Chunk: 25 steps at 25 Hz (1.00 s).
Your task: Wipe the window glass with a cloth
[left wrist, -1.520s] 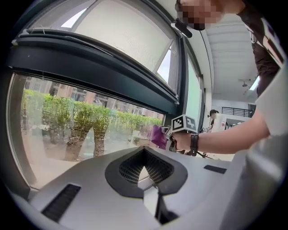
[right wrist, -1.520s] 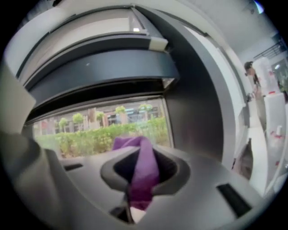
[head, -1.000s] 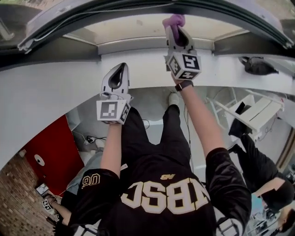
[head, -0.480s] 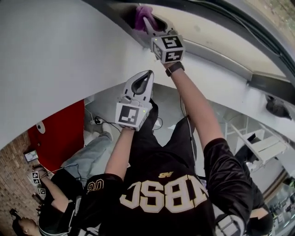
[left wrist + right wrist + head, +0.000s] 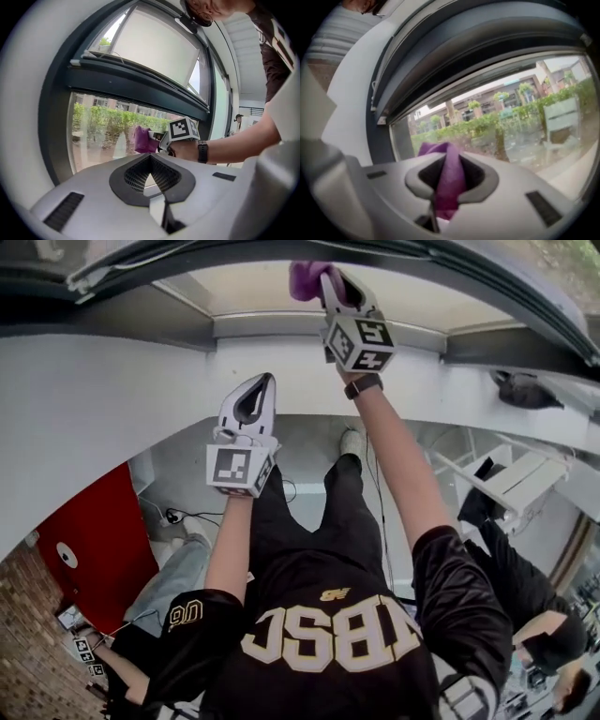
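Two grippers up at a dark-framed window [image 5: 140,91], with a hedge, tree trunks and buildings showing through the glass [image 5: 101,136]. White wall to either side of the frame.

Below, in the head view, a person's dark shirt [image 5: 328,643], both bare arms stretched toward the pane. Right arm higher and at the window. Left arm lower, well short of it.

Right gripper [image 5: 325,277] clamped on a purple cloth [image 5: 305,279], jaws pinching a folded strip that runs down between them and fills the gap. Loose bunch of cloth sticking out past the jaw tips. Seen from the left gripper view, cloth low on the pane, nearer its left edge. Touching the glass or just off it: cannot tell.

Left gripper [image 5: 263,382] closed tip to tip, with nothing between the jaws. Held in open air beside and below the right one, pointed at the glass, apart from both cloth and pane.

Black-and-white marker cube [image 5: 358,341] on the right gripper, just above the hand. Dark watch [image 5: 361,385] on the right wrist.
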Available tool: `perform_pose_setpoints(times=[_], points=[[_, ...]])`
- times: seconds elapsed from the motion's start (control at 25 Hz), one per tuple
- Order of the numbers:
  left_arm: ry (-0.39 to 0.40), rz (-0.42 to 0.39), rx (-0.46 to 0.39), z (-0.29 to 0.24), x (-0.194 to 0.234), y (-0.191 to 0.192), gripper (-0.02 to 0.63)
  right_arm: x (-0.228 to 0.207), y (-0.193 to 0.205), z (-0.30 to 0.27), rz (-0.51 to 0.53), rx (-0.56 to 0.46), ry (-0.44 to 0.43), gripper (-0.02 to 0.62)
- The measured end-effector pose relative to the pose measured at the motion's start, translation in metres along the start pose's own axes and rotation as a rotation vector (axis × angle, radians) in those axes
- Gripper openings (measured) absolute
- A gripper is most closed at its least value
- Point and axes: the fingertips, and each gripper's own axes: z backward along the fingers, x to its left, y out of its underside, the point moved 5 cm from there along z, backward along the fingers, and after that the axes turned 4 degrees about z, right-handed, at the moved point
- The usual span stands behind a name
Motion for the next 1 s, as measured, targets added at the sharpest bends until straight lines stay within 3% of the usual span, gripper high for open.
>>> perform_pose_setpoints(times=[0.4, 0.64, 0.72, 0.8, 0.88, 1.0], points=[[0.187, 0.031, 0.032, -0.112, -0.157, 0.045, 0.018, -0.265, -0.012, 0.153, -0.085, -0.056, 0.409, 0.077], [0.242, 0.008, 0.039, -0.136, -0.187, 0.05, 0.018, -0.355, -0.018, 0.22, -0.235, -0.144, 0.691, 0.076], [0.237, 0.008, 0.041, -0.131, -0.184, 0.045, 0.018, -0.354, -0.019, 0.225, -0.243, -0.153, 0.704, 0.077], [0.214, 0.004, 0.038, -0.119, -0.171, 0.038, 0.018, -0.332, -0.019, 0.218, -0.218, -0.143, 0.665, 0.077], [0.169, -0.008, 0.039, -0.103, -0.147, 0.031, 0.018, -0.293, -0.014, 0.202, -0.194, -0.119, 0.59, 0.077], [0.095, -0.032, 0.024, -0.08, -0.099, 0.017, 0.018, -0.213, 0.005, 0.16, -0.16, -0.06, 0.4, 0.077]])
